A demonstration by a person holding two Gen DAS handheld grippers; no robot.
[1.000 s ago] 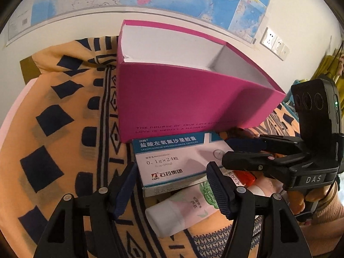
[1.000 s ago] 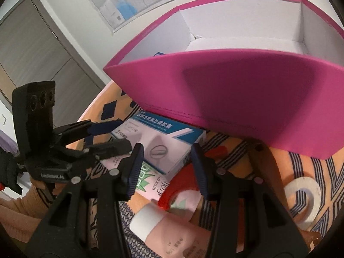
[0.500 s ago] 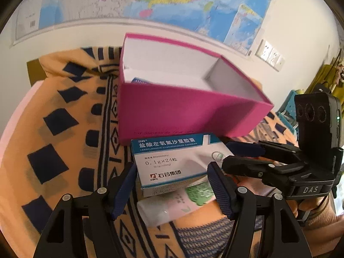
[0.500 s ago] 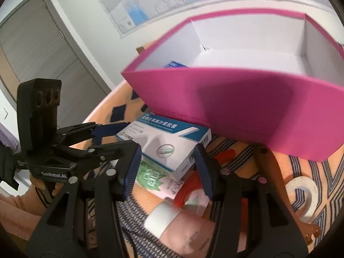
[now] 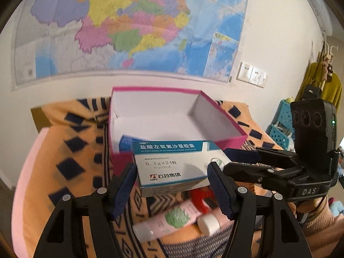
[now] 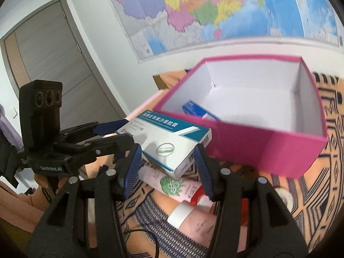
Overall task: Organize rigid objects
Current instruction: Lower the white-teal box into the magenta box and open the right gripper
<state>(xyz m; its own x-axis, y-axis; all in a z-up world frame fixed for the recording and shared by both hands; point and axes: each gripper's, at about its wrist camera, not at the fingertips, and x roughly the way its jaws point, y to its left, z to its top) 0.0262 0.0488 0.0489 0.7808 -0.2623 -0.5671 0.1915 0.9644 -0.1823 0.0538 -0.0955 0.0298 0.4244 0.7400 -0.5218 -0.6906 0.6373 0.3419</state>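
A white and teal medicine box (image 5: pixel 172 161) (image 6: pixel 169 137) hangs in the air just in front of the open pink box (image 5: pixel 225 120) (image 6: pixel 258 146), about level with its rim. My left gripper (image 5: pixel 172 172) (image 6: pixel 120 132) is shut on one end of it, pads against its two sides. At the other end my right gripper (image 6: pixel 167 157) (image 5: pixel 230 160) is shut on it too. A small blue box (image 5: pixel 125 143) (image 6: pixel 193 108) lies inside the pink box at its near left corner.
Under the held box lie a pink tube with a green leaf print (image 5: pixel 172 217) (image 6: pixel 172 182), a white-capped pink tube (image 5: pixel 210 223) (image 6: pixel 193 219) and a red item (image 5: pixel 200 195). A tape roll (image 6: pixel 283 195) lies on the orange patterned cloth (image 5: pixel 64 161). A wall map hangs behind.
Both grippers have risen together with the medicine box, lifting it off the tubes to the height of the pink box's rim. More of the pink box's inside shows.
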